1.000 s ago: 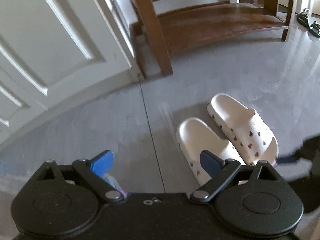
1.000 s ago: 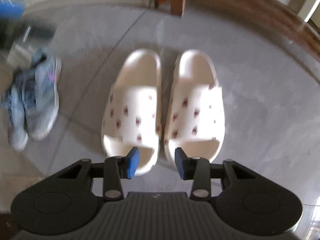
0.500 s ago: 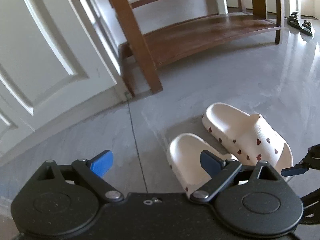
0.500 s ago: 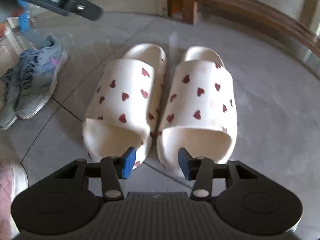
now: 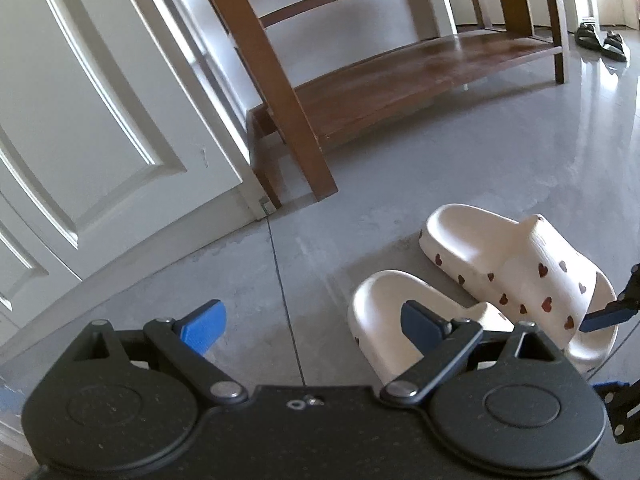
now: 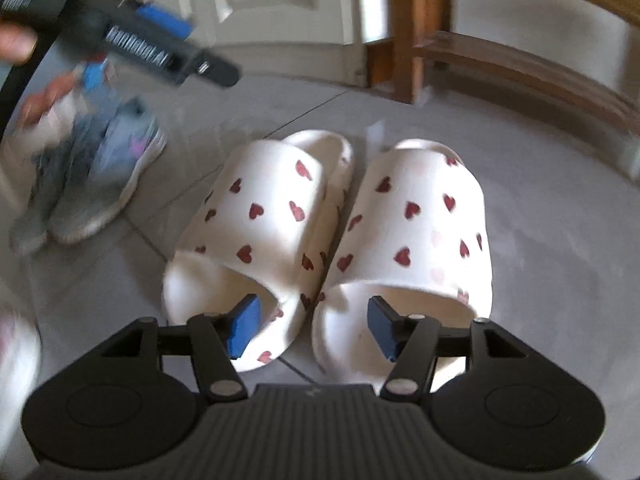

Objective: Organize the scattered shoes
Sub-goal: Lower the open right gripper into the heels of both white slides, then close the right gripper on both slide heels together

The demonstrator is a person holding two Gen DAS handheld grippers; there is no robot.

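Observation:
Two cream slides with red hearts lie side by side on the grey floor. In the right wrist view the left slide (image 6: 260,224) and right slide (image 6: 416,224) sit just ahead of my open right gripper (image 6: 312,330), whose fingers straddle their adjoining toe ends. In the left wrist view the near slide (image 5: 384,312) is partly behind my open, empty left gripper (image 5: 312,326); the far slide (image 5: 520,272) lies beyond it. The right gripper's fingertip (image 5: 608,314) shows at the right edge.
A brown wooden shoe rack (image 5: 400,76) stands ahead by a white door (image 5: 100,100); it also shows in the right wrist view (image 6: 500,60). Grey sneakers (image 6: 92,176) lie left of the slides. Dark sandals (image 5: 600,40) sit far right. The left gripper (image 6: 120,44) hovers, blurred.
My right gripper has moved lower and closer to the slides and its jaws have opened wider. The left gripper has risen and tilted up, showing more of the rack.

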